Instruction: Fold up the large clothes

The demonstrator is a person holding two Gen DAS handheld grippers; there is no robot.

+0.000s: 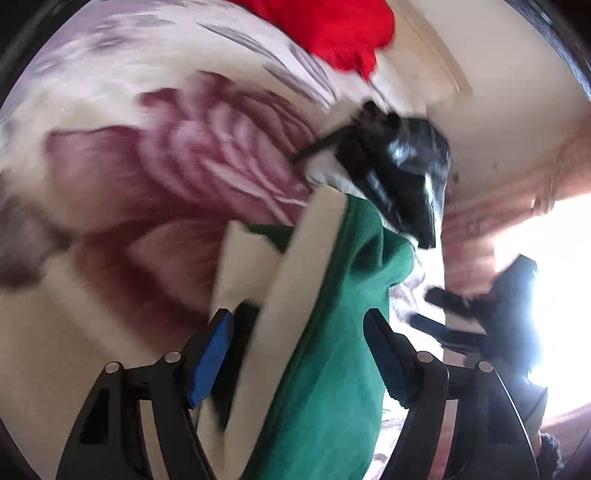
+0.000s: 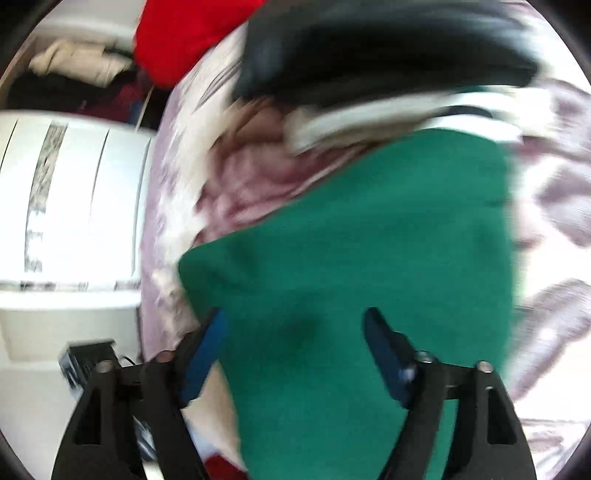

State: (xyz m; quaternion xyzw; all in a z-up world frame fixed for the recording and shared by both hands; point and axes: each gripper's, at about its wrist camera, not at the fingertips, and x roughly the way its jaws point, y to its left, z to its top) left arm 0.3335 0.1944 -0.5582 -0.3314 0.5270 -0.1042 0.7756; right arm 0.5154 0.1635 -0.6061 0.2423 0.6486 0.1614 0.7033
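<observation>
A green garment point(image 1: 332, 332) with a cream band point(image 1: 295, 277) hangs over the flowered bedspread point(image 1: 166, 177). It passes between the blue pads point(image 1: 212, 354) of my left gripper point(image 1: 299, 350), which stand wide and do not press it, so the gripper is open. In the right wrist view the green garment point(image 2: 351, 240) lies spread on the bed. My right gripper point(image 2: 295, 347) hovers over its near part, open, with the pads point(image 2: 388, 354) clear of the cloth. The left wrist view shows the right gripper point(image 1: 423, 306) at the far right, against bright light. Both views are blurred.
A black-and-white garment point(image 1: 402, 170) point(image 2: 369, 51) lies just beyond the green one, with a red garment point(image 1: 332, 29) point(image 2: 177, 37) farther off. White drawers point(image 2: 74, 203) stand left of the bed, an open closet with clothes point(image 2: 74, 70) behind them. A small black box point(image 2: 88, 358) sits on the floor.
</observation>
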